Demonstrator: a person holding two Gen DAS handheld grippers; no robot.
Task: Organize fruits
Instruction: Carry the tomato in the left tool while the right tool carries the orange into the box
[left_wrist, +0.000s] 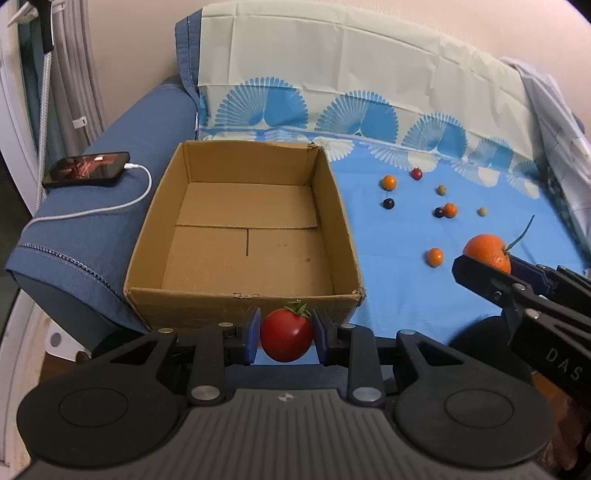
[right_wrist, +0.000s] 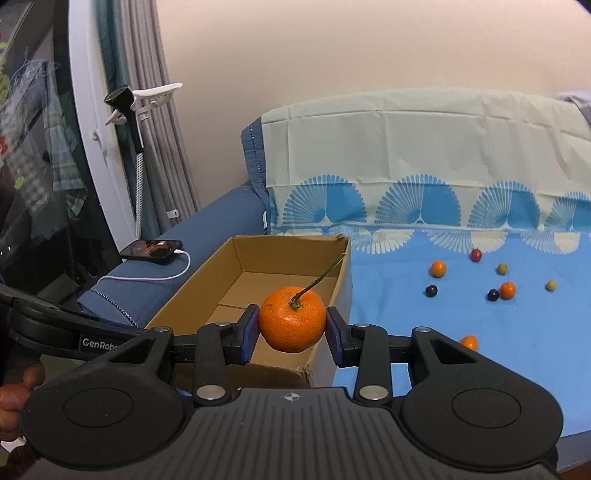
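My left gripper (left_wrist: 286, 338) is shut on a red tomato (left_wrist: 286, 339) with a green calyx, held just in front of the near wall of an open cardboard box (left_wrist: 240, 295). The box is empty inside. My right gripper (right_wrist: 291, 326) is shut on an orange mandarin (right_wrist: 291, 323) with a long green stem, hanging over the box's near right corner (right_wrist: 306, 365). In the left wrist view the right gripper (left_wrist: 484, 262) enters from the right with the mandarin (left_wrist: 485, 251) between its fingers. Several small fruits lie on the blue cloth, among them an orange one (left_wrist: 435, 256) and a dark one (left_wrist: 388, 203).
The box stands on a sofa covered by a blue and white fan-patterned cloth (left_wrist: 406, 295). A phone (left_wrist: 86, 169) on a white charging cable rests on the blue armrest (left_wrist: 92, 240) left of the box. A hand (right_wrist: 14, 398) shows at the left edge. Curtains and a lamp stand behind the armrest.
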